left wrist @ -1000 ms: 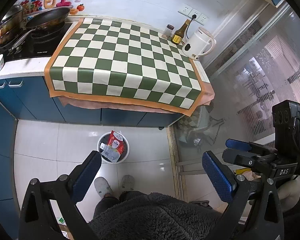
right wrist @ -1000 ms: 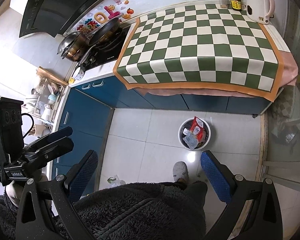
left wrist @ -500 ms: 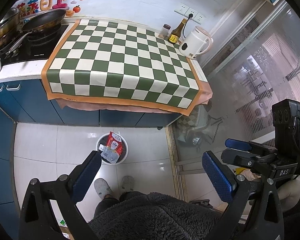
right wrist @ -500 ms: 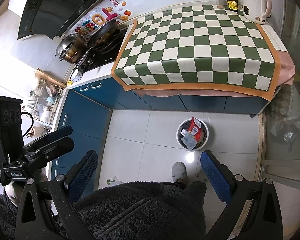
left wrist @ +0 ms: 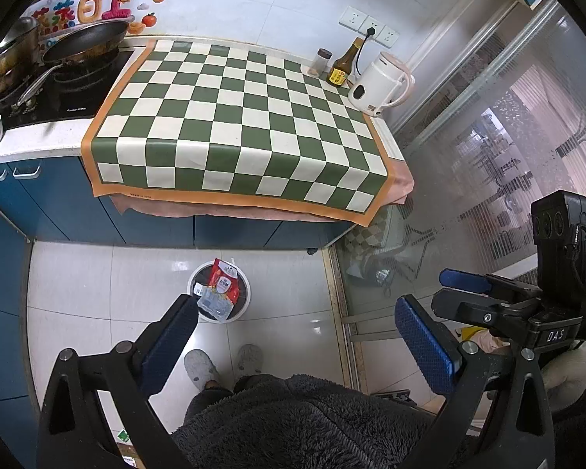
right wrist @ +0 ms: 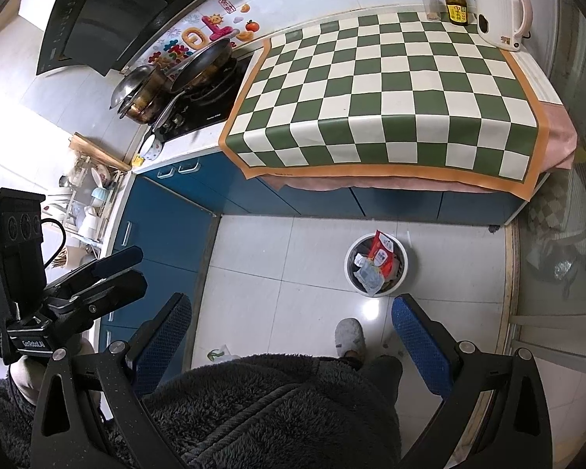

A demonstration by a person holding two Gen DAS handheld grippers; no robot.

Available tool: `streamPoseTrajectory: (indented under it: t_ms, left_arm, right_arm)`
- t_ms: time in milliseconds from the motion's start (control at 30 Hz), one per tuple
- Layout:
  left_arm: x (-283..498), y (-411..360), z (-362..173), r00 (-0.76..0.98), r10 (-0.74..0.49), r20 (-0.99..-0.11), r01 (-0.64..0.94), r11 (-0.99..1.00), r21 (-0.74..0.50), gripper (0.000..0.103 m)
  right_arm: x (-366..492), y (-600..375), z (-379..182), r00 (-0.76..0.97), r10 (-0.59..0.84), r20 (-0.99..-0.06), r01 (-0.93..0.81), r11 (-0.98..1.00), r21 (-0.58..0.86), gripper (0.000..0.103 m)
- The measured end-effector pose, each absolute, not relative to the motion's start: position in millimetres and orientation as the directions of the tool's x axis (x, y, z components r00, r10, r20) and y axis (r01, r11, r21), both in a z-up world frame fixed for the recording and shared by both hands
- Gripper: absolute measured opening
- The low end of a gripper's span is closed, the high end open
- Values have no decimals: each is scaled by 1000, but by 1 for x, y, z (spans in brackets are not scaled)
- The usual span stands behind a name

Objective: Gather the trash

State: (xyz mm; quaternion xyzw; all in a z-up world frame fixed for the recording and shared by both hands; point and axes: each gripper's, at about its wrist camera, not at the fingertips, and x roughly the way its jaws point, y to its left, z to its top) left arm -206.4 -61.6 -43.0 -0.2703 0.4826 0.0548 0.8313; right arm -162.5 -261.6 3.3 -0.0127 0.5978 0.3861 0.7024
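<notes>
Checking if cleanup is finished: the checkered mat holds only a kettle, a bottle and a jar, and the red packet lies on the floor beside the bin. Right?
Not quite. The red packet sits in the bin, not beside it, as the right wrist view shows. The kettle, bottle and jar do stand at the checkered mat's far edge.

I am looking down at the counter [left wrist: 50, 133], where a checkered cloth [left wrist: 238, 125] is lying flat. Along the cloth's far edge a kettle [left wrist: 379, 86], a brown bottle [left wrist: 342, 64] and a small jar [left wrist: 320, 60] are standing. Beyond the cloth's left side, pans are sitting on the stove [left wrist: 58, 93]. Below the cloth's near edge, a white bin [left wrist: 244, 297] is standing on the tiled floor [left wrist: 97, 293], holding wrappers.
</notes>
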Motion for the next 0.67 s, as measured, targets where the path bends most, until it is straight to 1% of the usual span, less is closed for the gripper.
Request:
streamPoseTrajectory:
  t_ms: [667]
  left_arm:
    - [-201, -56, -38, 539, -161, -827, -348, 851, -393, 103]
  right_arm:
    - [-163, -262, 3, -12, 529, -849, -560, 700, 444, 103]
